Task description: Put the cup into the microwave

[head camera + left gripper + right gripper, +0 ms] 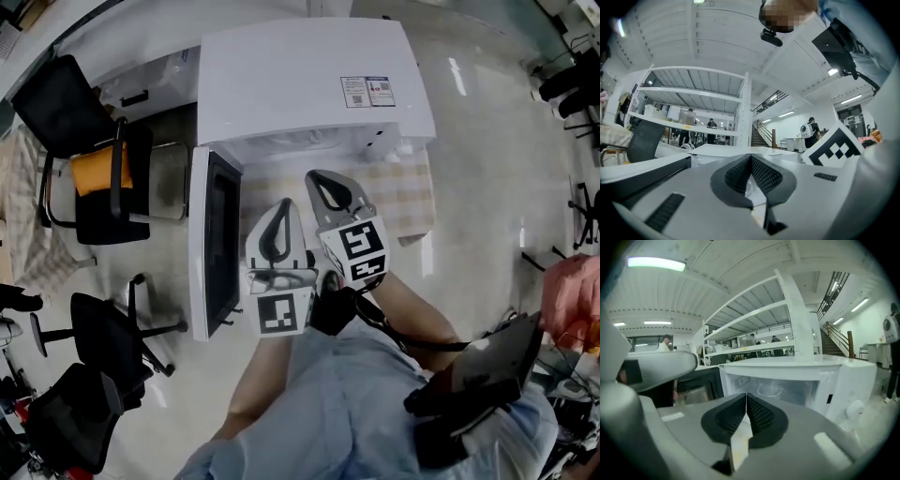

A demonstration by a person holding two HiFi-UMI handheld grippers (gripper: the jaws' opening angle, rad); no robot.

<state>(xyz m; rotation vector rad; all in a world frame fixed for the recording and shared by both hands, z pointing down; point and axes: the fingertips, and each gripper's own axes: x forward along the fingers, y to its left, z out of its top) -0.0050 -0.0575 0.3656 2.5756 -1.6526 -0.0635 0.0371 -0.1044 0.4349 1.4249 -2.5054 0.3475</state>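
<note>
A white microwave (300,80) stands on a checked tablecloth with its door (214,239) swung open to the left. In the right gripper view its lit cavity shows a clear round vessel (769,390) inside, apparently the cup. Both grippers hover side by side in front of the opening, apart from it. My left gripper (286,204) is shut with nothing in it, and its dark pads meet at the tip (751,157). Just to its right, my right gripper (314,176) is also shut and empty (746,394), pointing at the cavity.
Black office chairs (103,178) stand left of the table. Another person's hand (572,300) and a black device (487,370) are at the right. White shelving (754,329) and a staircase (764,136) lie beyond the microwave.
</note>
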